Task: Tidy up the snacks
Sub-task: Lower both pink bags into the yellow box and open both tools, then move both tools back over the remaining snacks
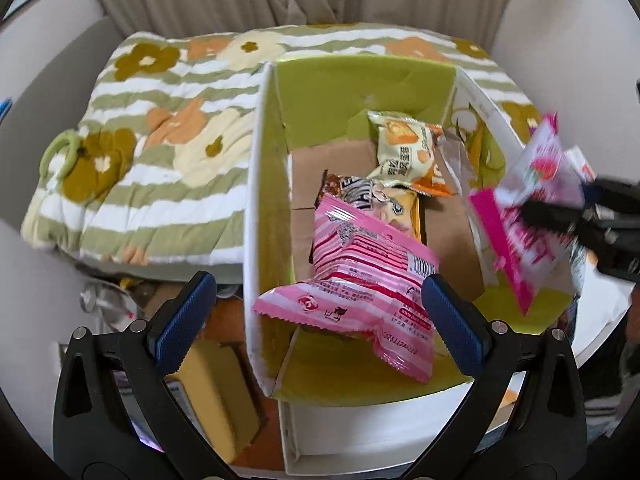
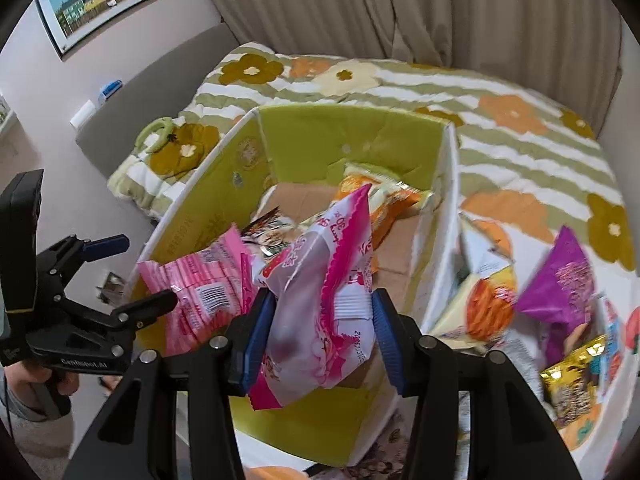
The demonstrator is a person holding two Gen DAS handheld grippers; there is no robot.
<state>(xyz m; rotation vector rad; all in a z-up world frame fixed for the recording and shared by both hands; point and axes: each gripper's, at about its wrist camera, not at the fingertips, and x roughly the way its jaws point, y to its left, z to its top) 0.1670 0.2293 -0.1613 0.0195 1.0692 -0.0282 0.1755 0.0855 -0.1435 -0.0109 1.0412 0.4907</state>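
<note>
Over the box (image 2: 304, 140), right hand-held gripper (image 2: 316, 328) clamps a pink packet (image 2: 320, 272).

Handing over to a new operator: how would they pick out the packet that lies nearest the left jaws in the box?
Find the green-lined cardboard box on the flowered quilt. At its near end, draped over the rim between the open left gripper jaws, lies the pink striped packet. Unlike the yellow and brown packets behind it, it has pale pink and red stripes with a barcode.

- On the left gripper (image 2: 132, 276) body I read "GenRobot.AI".
- On the magenta-and-white packet (image 2: 320, 300) I make out "30".
- The pink striped packet (image 1: 360, 280) carries a date code, blurred.
</note>
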